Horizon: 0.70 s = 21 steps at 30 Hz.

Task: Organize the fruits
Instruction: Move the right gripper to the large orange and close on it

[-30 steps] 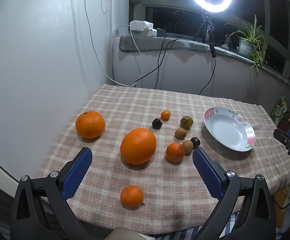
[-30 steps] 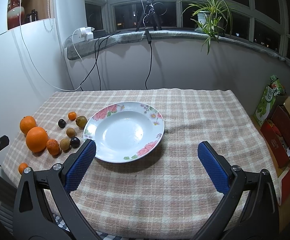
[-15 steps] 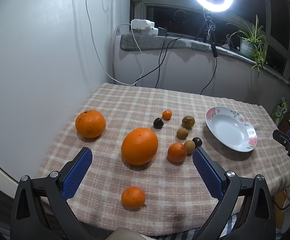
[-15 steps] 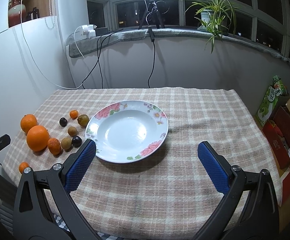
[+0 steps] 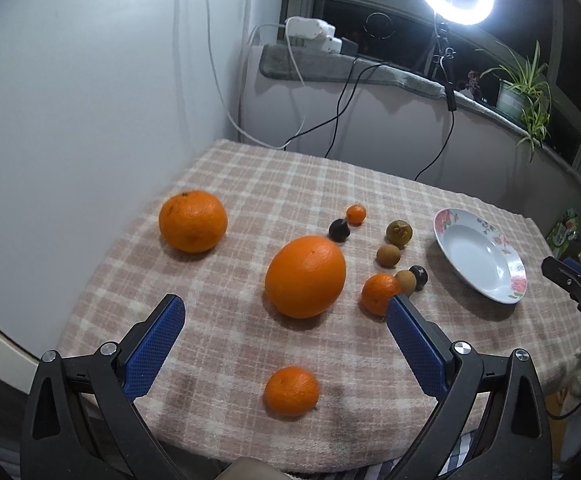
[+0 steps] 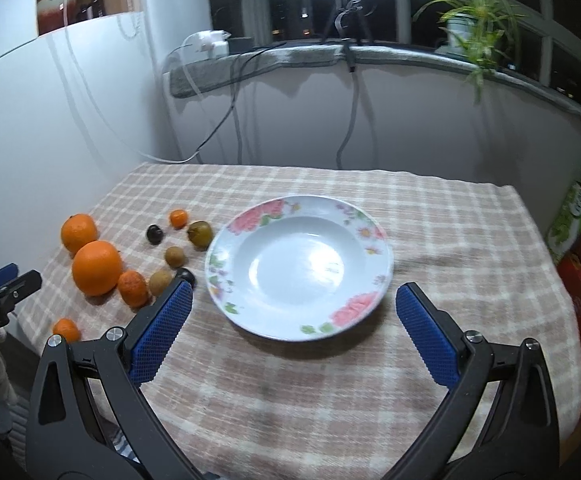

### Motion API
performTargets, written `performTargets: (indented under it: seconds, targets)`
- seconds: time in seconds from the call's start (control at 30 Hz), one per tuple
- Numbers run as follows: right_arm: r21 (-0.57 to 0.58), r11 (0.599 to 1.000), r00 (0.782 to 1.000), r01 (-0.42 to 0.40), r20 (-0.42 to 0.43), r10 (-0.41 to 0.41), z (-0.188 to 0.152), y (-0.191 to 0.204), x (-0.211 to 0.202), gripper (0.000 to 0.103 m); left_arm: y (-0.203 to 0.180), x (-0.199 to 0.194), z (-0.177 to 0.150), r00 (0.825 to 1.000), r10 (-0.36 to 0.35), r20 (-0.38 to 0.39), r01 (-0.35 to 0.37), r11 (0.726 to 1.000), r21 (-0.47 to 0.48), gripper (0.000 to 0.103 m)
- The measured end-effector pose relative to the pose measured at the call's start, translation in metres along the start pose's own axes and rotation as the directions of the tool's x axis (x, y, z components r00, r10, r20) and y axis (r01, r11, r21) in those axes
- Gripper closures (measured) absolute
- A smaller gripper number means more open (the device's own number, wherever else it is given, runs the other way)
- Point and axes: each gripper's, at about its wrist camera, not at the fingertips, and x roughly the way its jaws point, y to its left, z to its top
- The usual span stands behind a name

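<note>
Both tongs are spread wide with nothing between the blue pads: the left gripper (image 5: 284,322) hangs over the near edge of the checked-cloth table (image 5: 250,184), the right gripper (image 6: 294,304) over the near side of the flowered white plate (image 6: 298,264), which holds no fruit.

Nearest the left tongs, close to the table's near edge, lies a small round mandarin (image 5: 291,391); a clumsy nudge there could, I'd say, roll it off the cloth. Beyond it sits the big oval orange (image 5: 305,276), possibly too broad for an easy pinch and likely to squirt sideways into the mid-sized mandarin (image 5: 378,292) and the brown and dark little fruits (image 5: 406,280) bunched just beside it toward the plate. Farther, near the left edge, rests a round orange (image 5: 192,221). Farthest are a tiny mandarin (image 5: 356,214) and a dark berry (image 5: 338,230), fiddly and easily crushed.
</note>
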Motion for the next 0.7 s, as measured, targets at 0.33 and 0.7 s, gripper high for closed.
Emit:
performTargets:
  seconds: [0.33,0.7]
  targets:
    - [-0.077,0.979,0.979,-0.187,-0.095,0.179,0.02,0.041,0.038,0.0,0.024,0.013,-0.007,0.996,-0.068,-0.053,0.064,0.996,-0.063,0.003]
    - [-0.134,0.932,0.929,-0.336,-0.207,0.306,0.011,0.089,0.064,0.0,0.037,0.009,-0.032,0.992,-0.079,-0.095,0.073,0.995,-0.067,0.011]
